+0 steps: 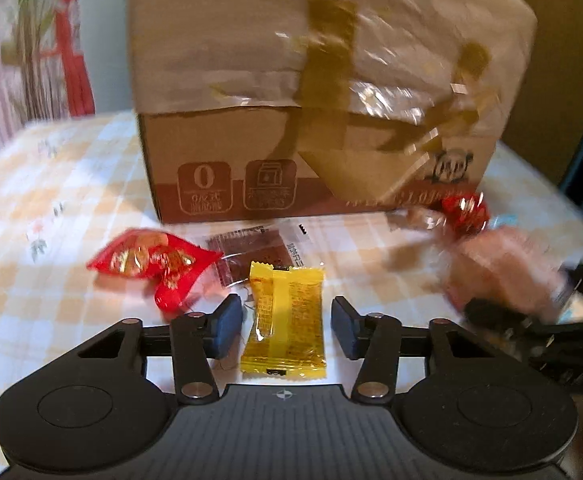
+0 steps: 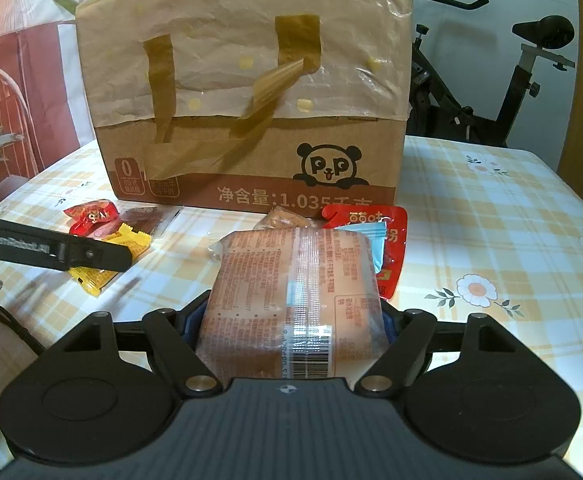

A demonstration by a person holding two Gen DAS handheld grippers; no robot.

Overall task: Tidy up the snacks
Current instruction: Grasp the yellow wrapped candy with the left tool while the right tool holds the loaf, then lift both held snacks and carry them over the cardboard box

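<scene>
My left gripper point(image 1: 285, 326) is open, its blue pads on either side of a yellow snack packet point(image 1: 285, 322) lying on the table. A red packet point(image 1: 155, 262) and a brown packet point(image 1: 251, 250) lie just beyond it. My right gripper point(image 2: 287, 320) is shut on a large pinkish-orange packet point(image 2: 295, 288), held above the table; it shows blurred at the right of the left wrist view point(image 1: 503, 268). A red sachet point(image 2: 375, 220) and a blue-edged packet point(image 2: 375, 240) lie behind it. The yellow packet point(image 2: 103, 268) shows at the left, under the left gripper's finger point(image 2: 55, 252).
A cardboard box point(image 2: 251, 168) lined with a tan bag with brown handles stands at the back of the checked tablecloth point(image 2: 491, 220). An exercise bike point(image 2: 531, 72) stands behind the table on the right. A small red wrapped sweet point(image 1: 465, 210) lies near the box corner.
</scene>
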